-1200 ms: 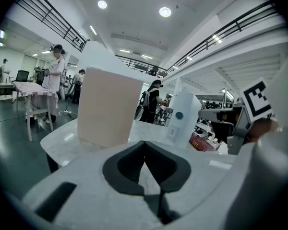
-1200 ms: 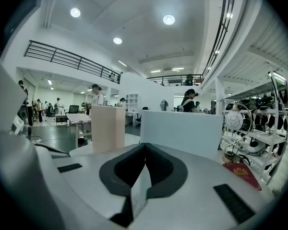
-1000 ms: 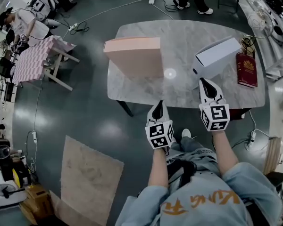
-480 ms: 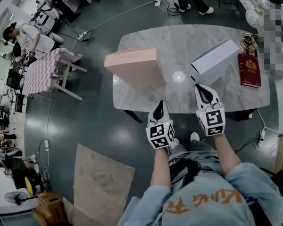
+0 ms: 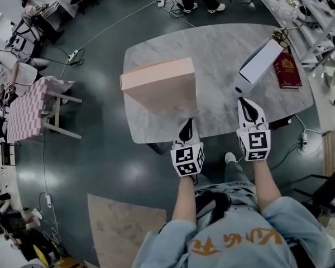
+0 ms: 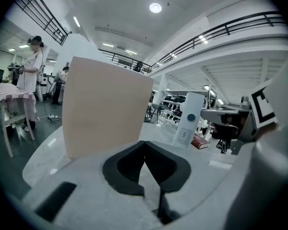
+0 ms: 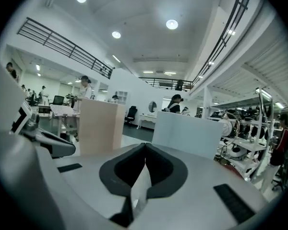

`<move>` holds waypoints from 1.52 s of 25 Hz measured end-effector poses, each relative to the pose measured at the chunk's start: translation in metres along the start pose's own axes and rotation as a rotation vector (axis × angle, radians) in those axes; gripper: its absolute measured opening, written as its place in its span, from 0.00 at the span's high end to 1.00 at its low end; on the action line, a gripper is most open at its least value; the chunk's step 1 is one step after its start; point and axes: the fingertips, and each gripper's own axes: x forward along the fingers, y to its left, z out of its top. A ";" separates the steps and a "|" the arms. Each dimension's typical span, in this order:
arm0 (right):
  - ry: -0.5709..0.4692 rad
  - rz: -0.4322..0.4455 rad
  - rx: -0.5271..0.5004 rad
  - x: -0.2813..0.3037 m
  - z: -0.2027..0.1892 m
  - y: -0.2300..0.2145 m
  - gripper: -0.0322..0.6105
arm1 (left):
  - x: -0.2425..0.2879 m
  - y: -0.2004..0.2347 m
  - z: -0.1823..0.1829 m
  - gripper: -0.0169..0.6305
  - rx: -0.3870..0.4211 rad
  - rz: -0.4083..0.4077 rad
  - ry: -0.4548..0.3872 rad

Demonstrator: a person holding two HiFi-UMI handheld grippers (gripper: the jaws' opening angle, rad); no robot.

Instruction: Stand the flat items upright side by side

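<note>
My left tool and right tool are closed, empty. Pink box and white box upright, well apart; red book, upper right, lies flat.

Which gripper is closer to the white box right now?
Right. The right gripper sits just short of the white box; the left gripper is farther left, by the pink box.

Head view steeply down on table, both gripper views low, level, sharing pink box
</note>
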 end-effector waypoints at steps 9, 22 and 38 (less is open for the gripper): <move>0.095 -0.237 0.076 0.008 -0.007 0.003 0.79 | 0.006 0.041 0.017 0.95 0.040 -0.132 0.023; 0.183 -0.481 0.290 0.039 -0.032 -0.030 0.29 | 0.010 0.081 0.031 0.95 0.116 -0.222 0.055; 0.216 -0.634 0.334 0.072 -0.041 -0.063 0.27 | 0.012 0.129 0.026 0.95 0.022 -0.235 0.067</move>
